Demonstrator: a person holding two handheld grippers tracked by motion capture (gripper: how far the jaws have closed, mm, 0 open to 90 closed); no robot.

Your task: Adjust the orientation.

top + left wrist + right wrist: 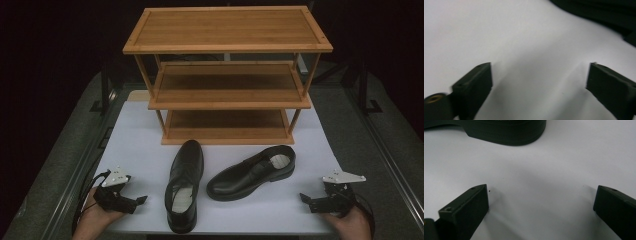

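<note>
L gripper (141, 199), black two-jaw tool w/ grey three-cornered plate on top, sits at near-left corner of the white tabletop (135, 135), held in the person's left hand (97, 216). Jaws stand wide apart, nothing btwn them; in the left gripper view (539, 82) just bare white surface shows in the gap, w/ a dark edge of shoe at far right. Jaws point right, toward the shoes, not touching either.

R gripper (303, 198), same build, at near-right corner in the right hand (352, 222). Jaws also spread wide, nothing gripped; right gripper view (541, 205) shows white table btwn the pads and the black heel of a shoe farther off, well clear of the jaws.

Two black leather lace-up dress shoes lie btwn the grippers. Left shoe (184, 182): upright on its sole, toe pointing far, heel near the front table edge, pale insole visible. It's near the L gripper but apart from it. Right shoe (252, 172): upright too, angled, toe pointing near-left, heel far-right, pale insole showing. Its toe comes close to the left shoe's side; can't tell if they touch.

Three-tier bamboo shoe rack (227, 75), light brown wood w/ rimmed shelves, stands at far side of the table, just beyond the shoes. All three shelves bare. Left shoe's toe lies just in front of the bottom shelf.
</note>
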